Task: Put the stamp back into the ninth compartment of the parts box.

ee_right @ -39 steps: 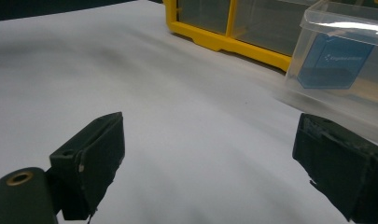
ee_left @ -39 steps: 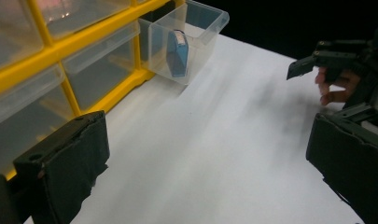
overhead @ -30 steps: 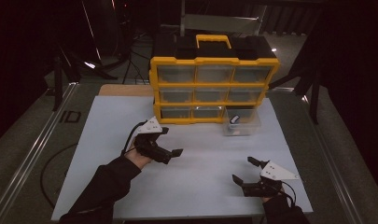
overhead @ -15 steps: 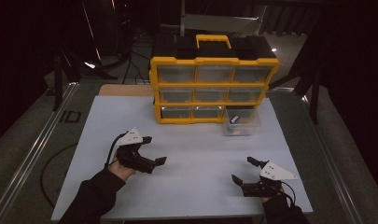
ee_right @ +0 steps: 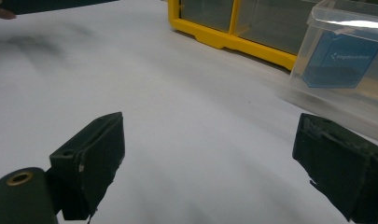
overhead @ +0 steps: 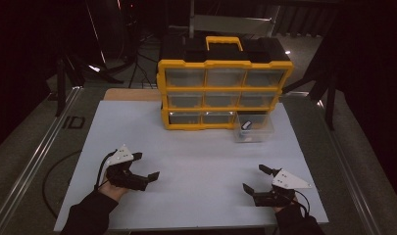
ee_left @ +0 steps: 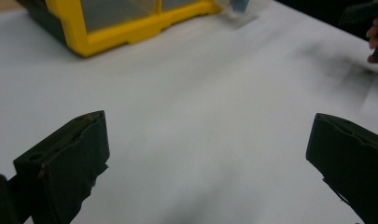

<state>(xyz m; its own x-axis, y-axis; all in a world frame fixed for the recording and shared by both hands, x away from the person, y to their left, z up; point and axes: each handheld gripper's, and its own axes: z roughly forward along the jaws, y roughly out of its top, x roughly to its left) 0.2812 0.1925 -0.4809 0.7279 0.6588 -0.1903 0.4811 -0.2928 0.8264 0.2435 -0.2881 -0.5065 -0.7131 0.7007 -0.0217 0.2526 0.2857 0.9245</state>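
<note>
Left claw [overhead: 146, 166] pulled back nearer, clear drawer [overhead: 254, 128] out, blue card inside

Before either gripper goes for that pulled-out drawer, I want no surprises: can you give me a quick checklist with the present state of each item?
1. Left gripper open and empty: ok, jaws wide apart over the white tabletop.
2. Right gripper open and empty: ok.
3. Clear drawer out of the yellow organizer, standing on the table in front of its bottom right slot: ok.
4. Blue item inside the drawer: ok, what it is: cannot tell.
5. Path from right gripper to drawer free: ok.
6. Other drawers pushed in: ok.
</note>
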